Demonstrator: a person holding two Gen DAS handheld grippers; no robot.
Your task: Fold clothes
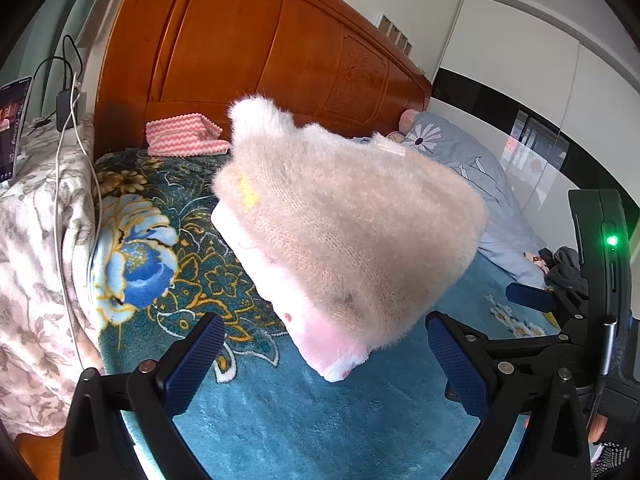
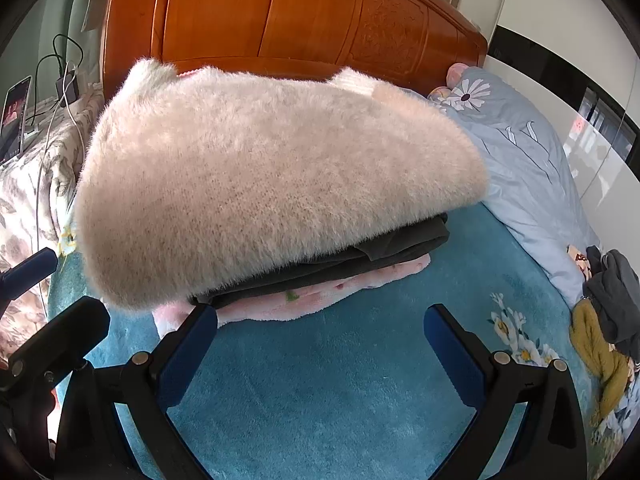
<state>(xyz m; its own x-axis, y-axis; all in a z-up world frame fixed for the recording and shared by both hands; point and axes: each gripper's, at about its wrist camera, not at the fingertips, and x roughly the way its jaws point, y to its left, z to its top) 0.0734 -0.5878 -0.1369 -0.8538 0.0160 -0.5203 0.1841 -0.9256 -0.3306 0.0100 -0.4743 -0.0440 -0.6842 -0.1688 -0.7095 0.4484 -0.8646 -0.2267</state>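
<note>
A folded fluffy sweater [image 2: 256, 176] tops the stack at 12 o'clock; soft, light, best lifted by its edges; both grippers' fingers [image 2: 188, 356] spread wide, empty.

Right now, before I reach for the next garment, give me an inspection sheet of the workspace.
Surface: teal floral blanket on the bed.
Job's things: fuzzy cream sweater folded atop a dark garment and a pink garment.
Clutter: grey and mustard clothes unfolded at right; pink zigzag cloth by the headboard.
Grippers: left tool open, empty; right tool open, empty.
Cables: white and black leads on the left side stand, beside a lit phone.
Surroundings: wooden headboard, blue daisy quilt.
</note>
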